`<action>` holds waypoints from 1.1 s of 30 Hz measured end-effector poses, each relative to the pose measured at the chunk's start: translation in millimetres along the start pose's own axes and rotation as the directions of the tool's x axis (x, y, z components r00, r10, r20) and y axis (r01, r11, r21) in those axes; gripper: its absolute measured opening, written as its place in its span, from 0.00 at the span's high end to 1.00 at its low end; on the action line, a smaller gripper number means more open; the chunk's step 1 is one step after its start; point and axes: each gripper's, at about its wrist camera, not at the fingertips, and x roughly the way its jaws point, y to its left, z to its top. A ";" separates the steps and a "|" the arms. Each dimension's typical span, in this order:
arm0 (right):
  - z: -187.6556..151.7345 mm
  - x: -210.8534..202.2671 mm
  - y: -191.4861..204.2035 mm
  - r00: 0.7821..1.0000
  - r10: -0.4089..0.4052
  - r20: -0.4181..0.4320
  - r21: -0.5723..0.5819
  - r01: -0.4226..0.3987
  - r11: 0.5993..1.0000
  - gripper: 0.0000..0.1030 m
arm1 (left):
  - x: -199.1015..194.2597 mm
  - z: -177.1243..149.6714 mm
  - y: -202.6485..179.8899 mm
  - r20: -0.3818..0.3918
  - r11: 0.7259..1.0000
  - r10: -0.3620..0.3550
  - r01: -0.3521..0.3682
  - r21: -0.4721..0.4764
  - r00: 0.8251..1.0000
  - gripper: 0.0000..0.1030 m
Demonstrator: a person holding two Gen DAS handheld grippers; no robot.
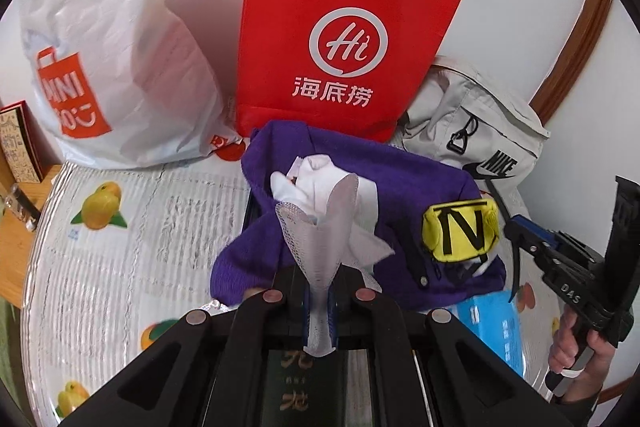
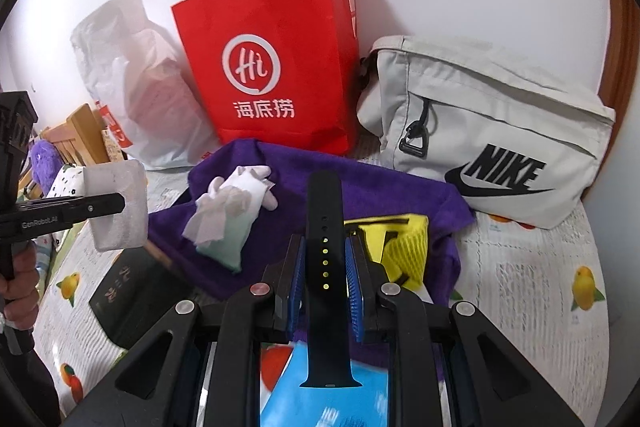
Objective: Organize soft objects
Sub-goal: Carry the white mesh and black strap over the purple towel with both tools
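My left gripper [image 1: 319, 307] is shut on a white foam-mesh sleeve [image 1: 320, 227] and holds it above the table; it shows as a pale pad [image 2: 116, 205] in the right wrist view. My right gripper [image 2: 325, 259] is shut on a black watch strap [image 2: 325, 227], held upright. A purple cloth [image 2: 320, 171] lies on the table with a white glove bundle [image 2: 236, 195] and a yellow pouch [image 2: 404, 247] on it. Behind stand a red paper bag [image 2: 272, 67], a white plastic bag [image 1: 120, 67] and a grey Nike bag [image 2: 500, 135].
The table has a clear cover with orange prints [image 1: 100, 207]. A dark book [image 2: 128, 291] lies at the left, a blue box [image 2: 320, 387] under my right gripper. A wooden chair [image 2: 76, 135] stands left. A white wall is behind the bags.
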 end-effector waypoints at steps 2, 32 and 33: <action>5.1 12.8 -2.0 1.000 -0.008 -0.013 0.001 0.008 1.000 0.80 | 5.8 4.7 -0.7 0.000 1.000 -0.003 0.003 0.006 1.000 0.93; 10.2 62.0 -20.6 0.989 0.021 -0.146 0.023 -0.017 1.000 0.58 | 79.5 34.6 -35.8 -0.101 0.993 -0.104 0.110 0.052 0.989 0.93; 9.8 59.1 -21.3 0.990 0.021 -0.142 0.026 -0.017 1.000 0.58 | 84.1 34.9 -39.2 -0.113 0.991 -0.114 0.121 0.054 0.987 0.93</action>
